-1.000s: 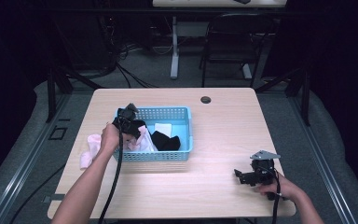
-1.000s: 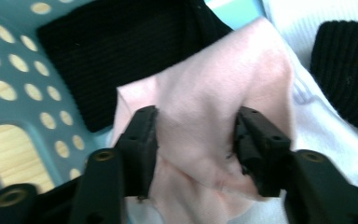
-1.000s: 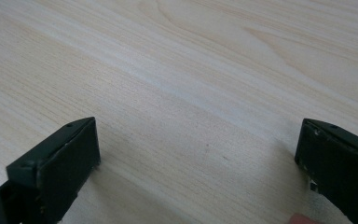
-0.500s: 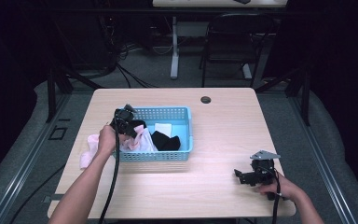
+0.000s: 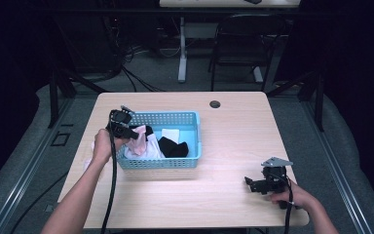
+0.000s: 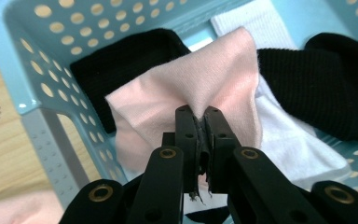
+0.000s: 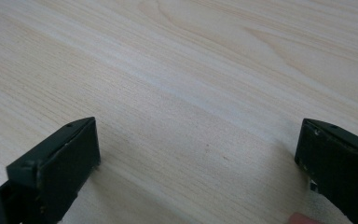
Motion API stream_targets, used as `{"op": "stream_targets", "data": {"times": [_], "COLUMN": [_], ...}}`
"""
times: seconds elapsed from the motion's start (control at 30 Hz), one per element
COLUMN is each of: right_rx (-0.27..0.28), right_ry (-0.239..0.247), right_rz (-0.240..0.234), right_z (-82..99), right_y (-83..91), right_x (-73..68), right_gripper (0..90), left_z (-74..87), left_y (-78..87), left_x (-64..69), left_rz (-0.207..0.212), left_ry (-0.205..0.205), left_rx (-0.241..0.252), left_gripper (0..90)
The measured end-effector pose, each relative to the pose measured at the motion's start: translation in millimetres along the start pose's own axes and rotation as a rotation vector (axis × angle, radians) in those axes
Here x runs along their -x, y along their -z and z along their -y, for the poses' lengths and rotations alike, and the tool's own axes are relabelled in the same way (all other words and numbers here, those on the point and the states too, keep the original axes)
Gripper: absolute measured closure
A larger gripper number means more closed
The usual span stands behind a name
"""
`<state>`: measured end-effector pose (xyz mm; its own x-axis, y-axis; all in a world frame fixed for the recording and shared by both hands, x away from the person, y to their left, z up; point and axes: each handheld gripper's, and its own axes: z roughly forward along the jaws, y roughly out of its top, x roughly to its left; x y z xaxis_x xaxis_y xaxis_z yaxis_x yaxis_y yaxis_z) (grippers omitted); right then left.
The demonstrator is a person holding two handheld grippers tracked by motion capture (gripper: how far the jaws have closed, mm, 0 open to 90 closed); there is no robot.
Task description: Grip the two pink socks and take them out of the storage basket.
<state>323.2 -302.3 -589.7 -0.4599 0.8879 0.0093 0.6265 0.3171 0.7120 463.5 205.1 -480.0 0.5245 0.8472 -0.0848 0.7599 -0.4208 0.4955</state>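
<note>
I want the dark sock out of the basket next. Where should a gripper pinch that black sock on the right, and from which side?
Pinch the black sock at its raised ribbed fold, coming straight down from above: the blue basket walls block a sideways approach, and the sock lies on top of the white cloth, clear of the pink cloth.

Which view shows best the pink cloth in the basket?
The left gripper view: the pink cloth is close, pinched between the shut jaws of the left gripper. In the high view it is small, at the basket's left end. The right gripper view looks at bare table.
</note>
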Motion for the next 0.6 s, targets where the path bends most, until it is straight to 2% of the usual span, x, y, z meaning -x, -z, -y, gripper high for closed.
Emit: {"op": "stream_targets", "data": {"times": [0.2, 0.6], "right_rx": [0.0, 0.0], "right_ry": [0.0, 0.0], "right_rz": [0.0, 0.0], "right_z": [0.0, 0.0], "right_y": [0.0, 0.0], "right_x": [0.0, 0.0], "right_gripper": [0.0, 0.0], "left_z": [-1.1, -1.4], "left_y": [15.7, 37.3], "left_x": [1.0, 0.7], "left_rz": [-0.009, 0.001], "left_ry": [-0.017, -0.027], "left_rx": [0.03, 0.095], "left_gripper": [86.2, 86.2]}}
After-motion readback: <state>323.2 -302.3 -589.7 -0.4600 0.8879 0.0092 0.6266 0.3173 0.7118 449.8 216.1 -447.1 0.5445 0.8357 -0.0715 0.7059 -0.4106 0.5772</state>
